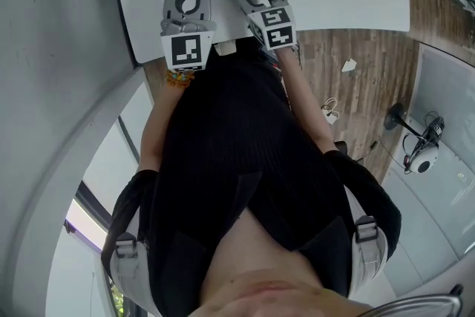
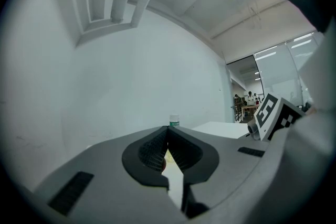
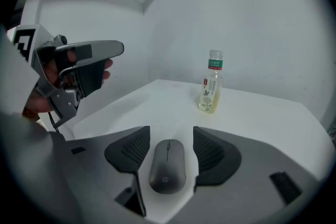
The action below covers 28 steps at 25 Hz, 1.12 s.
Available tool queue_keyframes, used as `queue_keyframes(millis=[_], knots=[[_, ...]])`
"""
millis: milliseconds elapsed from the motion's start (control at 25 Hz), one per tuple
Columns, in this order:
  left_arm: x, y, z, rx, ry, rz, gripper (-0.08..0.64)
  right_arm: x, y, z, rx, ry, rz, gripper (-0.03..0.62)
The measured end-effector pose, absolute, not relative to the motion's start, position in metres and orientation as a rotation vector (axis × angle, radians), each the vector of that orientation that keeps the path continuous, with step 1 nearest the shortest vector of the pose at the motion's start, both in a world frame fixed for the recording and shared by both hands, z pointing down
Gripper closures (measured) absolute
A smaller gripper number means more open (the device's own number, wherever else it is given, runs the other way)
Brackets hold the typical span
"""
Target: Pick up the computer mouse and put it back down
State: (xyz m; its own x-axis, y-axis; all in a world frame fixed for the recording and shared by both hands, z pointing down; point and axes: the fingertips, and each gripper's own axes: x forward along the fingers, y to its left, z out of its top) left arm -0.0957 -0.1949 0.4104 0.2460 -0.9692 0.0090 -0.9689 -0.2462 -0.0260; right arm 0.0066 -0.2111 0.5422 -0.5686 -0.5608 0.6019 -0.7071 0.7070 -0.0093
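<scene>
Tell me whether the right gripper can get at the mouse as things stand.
Probably yes: the mouse lies on the table between the open jaws of the right gripper, with the pads clear of its sides and nothing in between.

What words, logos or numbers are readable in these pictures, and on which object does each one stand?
"hp": logo on the grey computer mouse.
Label on the bottle: print too small to read.
On the marker cubes: black-and-white square patterns only, no letters.

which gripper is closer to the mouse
Right. The mouse lies between the right gripper's open jaws, untouched. The left gripper is off to the side, shut, away from it.
</scene>
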Motion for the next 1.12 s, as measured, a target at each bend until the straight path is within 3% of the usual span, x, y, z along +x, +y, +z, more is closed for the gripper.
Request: queue_keyframes(millis=[1120], knots=[[-0.110,-0.193,0.421,-2.474,1.926,-0.061,0.557,0.005,-0.199,0.633,0.847,-2.009,0.496,0.318]])
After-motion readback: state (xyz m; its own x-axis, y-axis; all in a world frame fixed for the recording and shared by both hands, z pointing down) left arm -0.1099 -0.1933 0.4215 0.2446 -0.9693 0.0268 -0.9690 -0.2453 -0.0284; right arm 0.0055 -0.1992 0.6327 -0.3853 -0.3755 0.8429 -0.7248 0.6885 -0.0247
